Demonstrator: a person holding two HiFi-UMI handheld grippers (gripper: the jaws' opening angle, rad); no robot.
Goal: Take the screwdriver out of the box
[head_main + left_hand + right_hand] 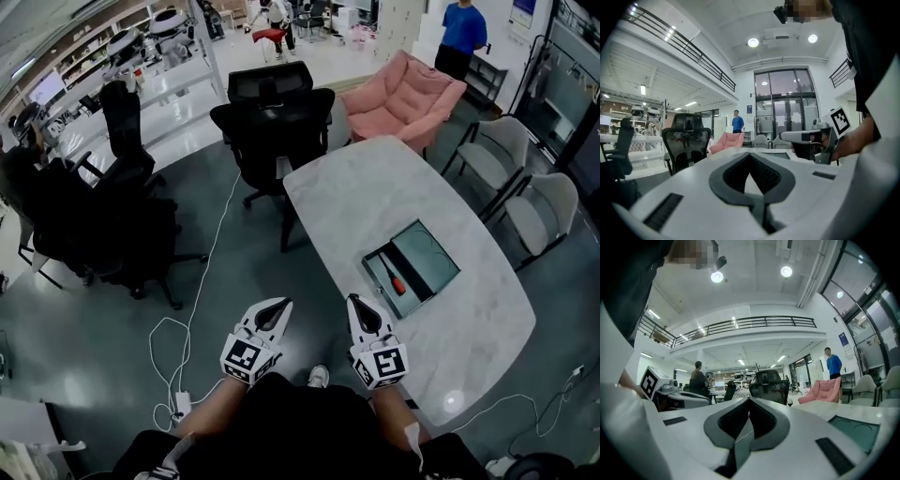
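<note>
A shallow grey box (pixel 413 265) lies open on the white marble table (pixel 375 187), toward its near right side. Inside it, by the left wall, lies the screwdriver (pixel 393 278) with a red handle and dark shaft. My left gripper (pixel 281 304) hangs off the table's near left edge, over the floor, shut and empty. My right gripper (pixel 354 300) is at the table's near edge, short of the box, also shut and empty. In the right gripper view the box (pixel 855 427) shows low at the right, ahead of the shut right gripper (pixel 749 400). The left gripper view shows the shut left gripper (pixel 750 155).
Black office chairs (pixel 272 131) stand at the table's far left end, a pink armchair (pixel 403 94) beyond it and grey chairs (pixel 544 211) to the right. White cables (pixel 183 347) run over the floor on the left. A person in blue (pixel 462 33) stands far back.
</note>
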